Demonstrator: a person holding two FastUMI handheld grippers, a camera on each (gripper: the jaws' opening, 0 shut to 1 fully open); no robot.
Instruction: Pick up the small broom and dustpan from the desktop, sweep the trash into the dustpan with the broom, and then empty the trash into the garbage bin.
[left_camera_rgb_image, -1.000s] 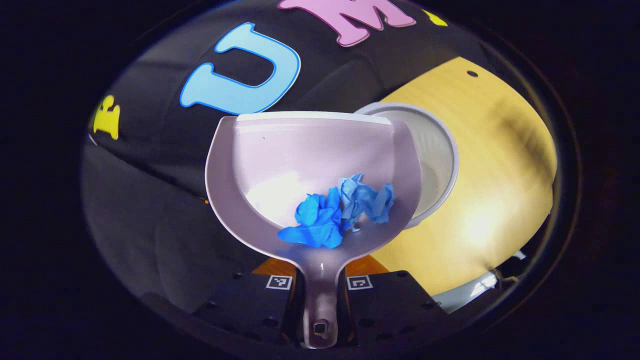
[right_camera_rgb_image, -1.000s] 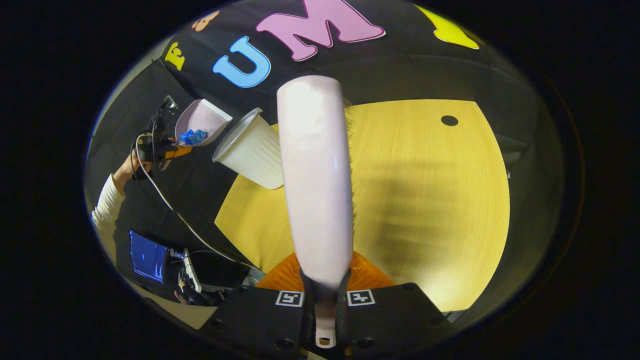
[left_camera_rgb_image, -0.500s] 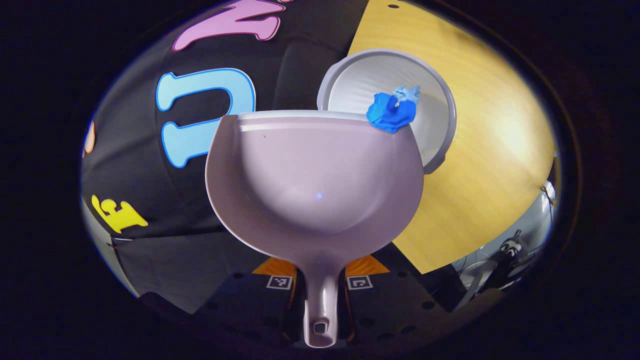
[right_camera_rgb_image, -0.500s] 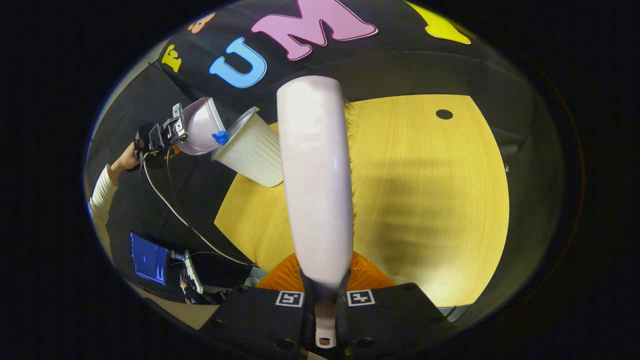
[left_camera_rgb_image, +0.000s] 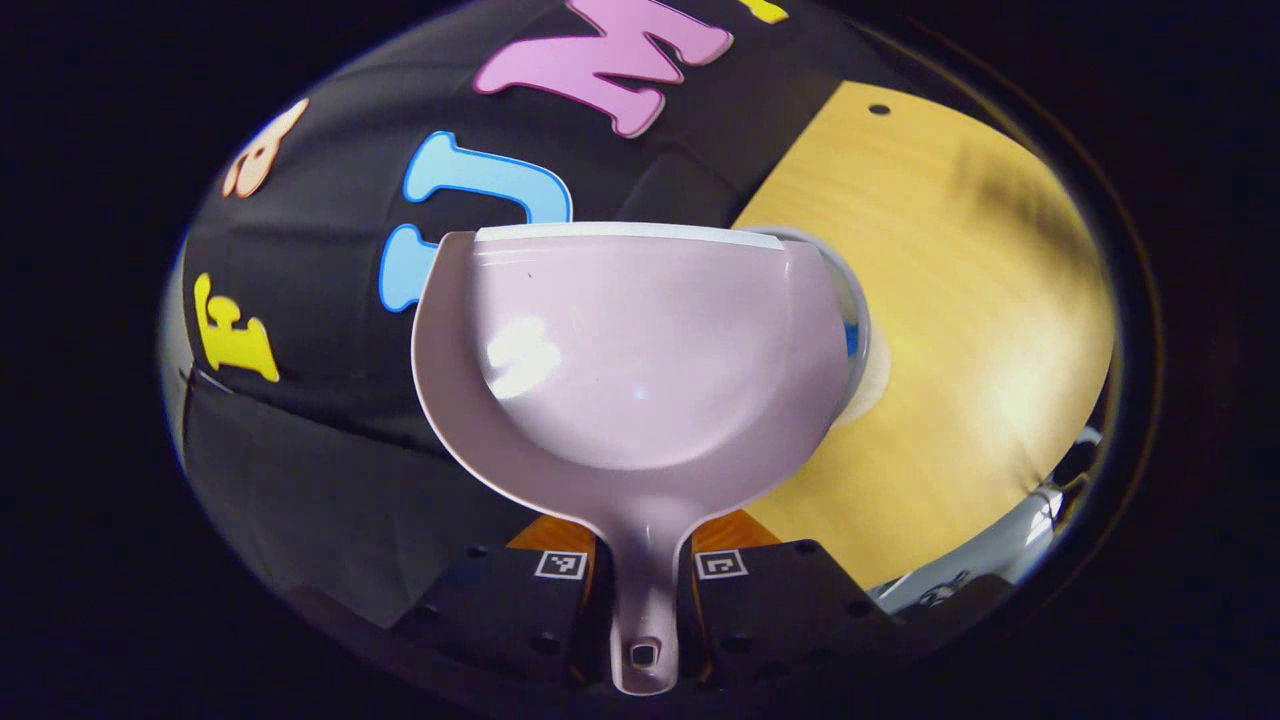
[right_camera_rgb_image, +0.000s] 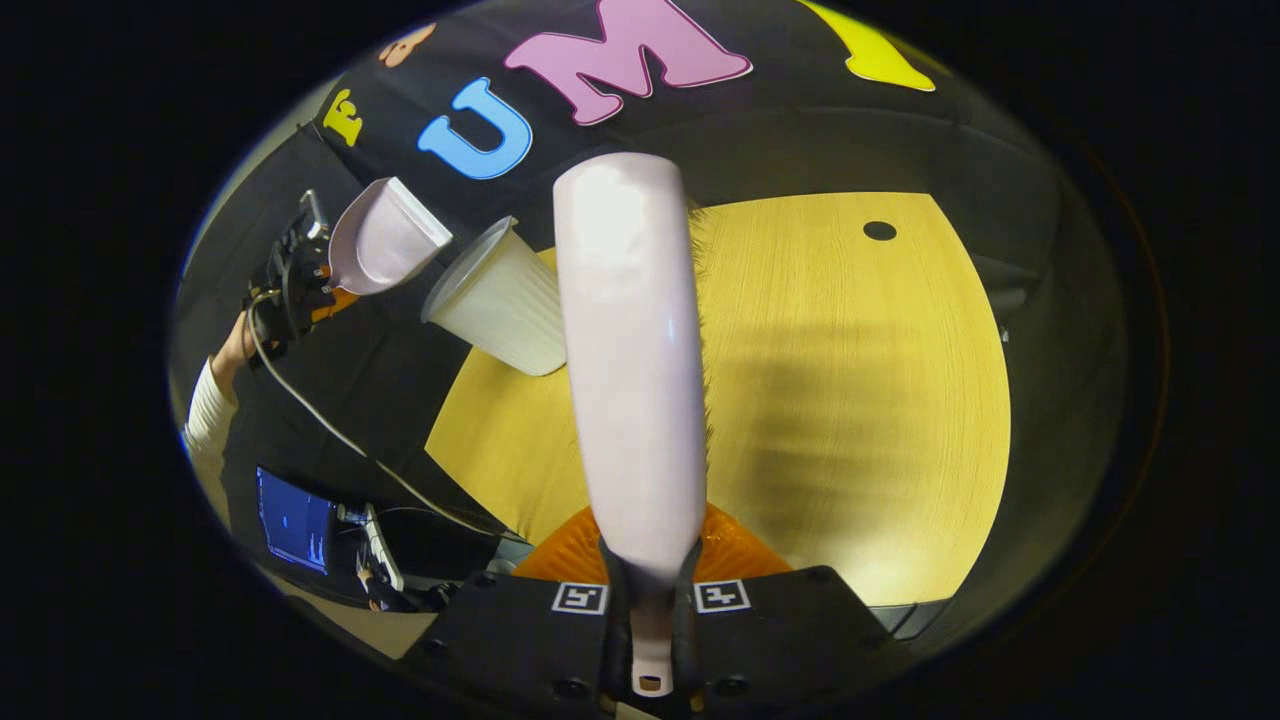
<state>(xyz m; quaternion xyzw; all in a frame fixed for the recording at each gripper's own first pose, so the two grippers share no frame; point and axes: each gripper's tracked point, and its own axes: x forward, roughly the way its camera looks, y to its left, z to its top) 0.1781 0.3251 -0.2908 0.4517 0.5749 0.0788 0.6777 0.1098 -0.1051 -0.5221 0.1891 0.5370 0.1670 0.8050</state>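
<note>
Now the pale lilac dustpan (left_camera_rgb_image: 640, 360), glossy and bare inside, sits clamped by its handle in the left tool (left_camera_rgb_image: 642, 580), raised beside the white garbage bin (right_camera_rgb_image: 497, 298); the right tool (right_camera_rgb_image: 650, 600) grips the broom (right_camera_rgb_image: 630, 350)

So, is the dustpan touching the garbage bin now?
Apart. The right gripper view shows dark cloth between the dustpan lip and the garbage bin rim.

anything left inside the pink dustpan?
Nothing: the pink plastic dustpan held by the left gripper looks bare inside. A sliver of blue shows in the white ribbed bin behind it; the pan hides the rest of the bin's inside.
</note>
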